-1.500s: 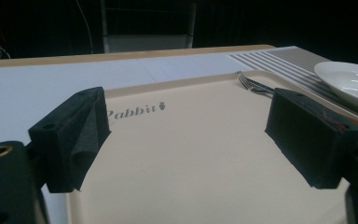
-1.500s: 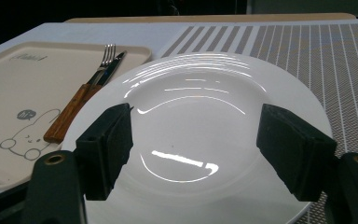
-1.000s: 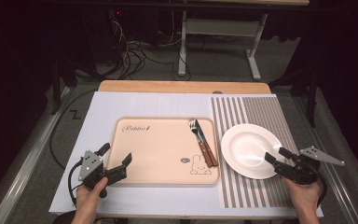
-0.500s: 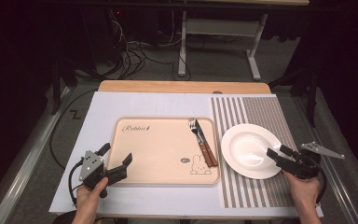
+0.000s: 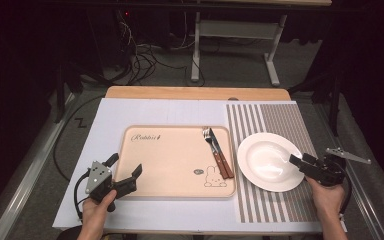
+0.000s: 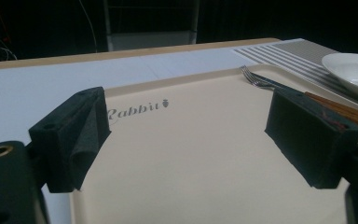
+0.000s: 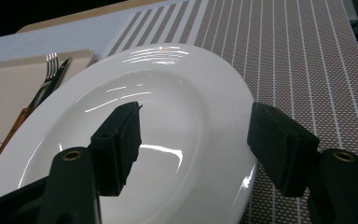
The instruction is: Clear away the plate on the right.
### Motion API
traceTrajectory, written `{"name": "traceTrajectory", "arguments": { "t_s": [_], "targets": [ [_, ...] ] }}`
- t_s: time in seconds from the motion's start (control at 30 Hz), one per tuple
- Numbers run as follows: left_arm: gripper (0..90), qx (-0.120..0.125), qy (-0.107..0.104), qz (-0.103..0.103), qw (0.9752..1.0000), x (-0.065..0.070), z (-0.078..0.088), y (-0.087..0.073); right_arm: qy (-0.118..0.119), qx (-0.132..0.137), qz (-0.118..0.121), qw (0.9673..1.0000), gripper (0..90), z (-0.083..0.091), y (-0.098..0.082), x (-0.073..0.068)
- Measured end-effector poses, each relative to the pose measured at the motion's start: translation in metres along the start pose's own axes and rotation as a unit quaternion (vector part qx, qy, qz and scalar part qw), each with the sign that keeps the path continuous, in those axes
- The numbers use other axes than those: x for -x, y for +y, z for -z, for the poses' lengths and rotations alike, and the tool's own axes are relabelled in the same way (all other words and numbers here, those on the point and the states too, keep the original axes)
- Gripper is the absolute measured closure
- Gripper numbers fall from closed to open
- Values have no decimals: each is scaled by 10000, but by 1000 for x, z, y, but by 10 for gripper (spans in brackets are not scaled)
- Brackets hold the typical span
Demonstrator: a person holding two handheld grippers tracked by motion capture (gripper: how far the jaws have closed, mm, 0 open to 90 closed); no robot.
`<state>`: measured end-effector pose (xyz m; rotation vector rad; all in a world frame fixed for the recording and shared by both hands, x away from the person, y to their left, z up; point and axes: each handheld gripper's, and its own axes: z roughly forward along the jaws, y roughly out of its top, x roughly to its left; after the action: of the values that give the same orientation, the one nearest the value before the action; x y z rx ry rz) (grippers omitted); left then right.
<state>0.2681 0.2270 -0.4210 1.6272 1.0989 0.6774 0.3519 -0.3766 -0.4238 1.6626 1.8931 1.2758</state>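
— So, how do the right gripper's (image 5: 300, 163) jaws stand?
— Apart, just been closing, straddling the white plate's (image 5: 270, 161) rim at lower right, not pressing it.
— And the left gripper (image 5: 125, 172)?
— Jaws wide, nothing between them, over the beige tray's (image 5: 172, 160) lower-left corner; fork (image 5: 207, 135) and knife (image 5: 220, 155) lie at its right edge.

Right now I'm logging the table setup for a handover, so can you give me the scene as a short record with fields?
surface: white sheet with a striped mat on its right part
tray: beige tray left of the mat, with a fork and a knife along its right side
plate: white plate, empty, on the mat
left gripper: open at the tray's near left corner, holding nothing
right gripper: jaws have just been closing, one over the plate's bowl, one outside its rim, not gripping yet
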Motion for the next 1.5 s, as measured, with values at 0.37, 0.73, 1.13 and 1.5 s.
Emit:
{"name": "traceTrajectory", "arguments": {
  "t_s": [0.37,0.73,1.13,1.5],
  "targets": [
    [141,-10,9,-4,10000,0,0,0,-30,-10,-244,9997,388,-1,5,9],
    [141,-17,12,-12,10000,0,-1,0,177,-361,-612,9973,462,-12,6,21],
    [141,-35,4,-25,10000,0,-2,0,441,-634,-966,9923,559,-21,6,30],
    [141,-50,-12,-42,10000,1,-2,0,650,-903,-1109,9876,602,-31,4,35]
  ]
}}
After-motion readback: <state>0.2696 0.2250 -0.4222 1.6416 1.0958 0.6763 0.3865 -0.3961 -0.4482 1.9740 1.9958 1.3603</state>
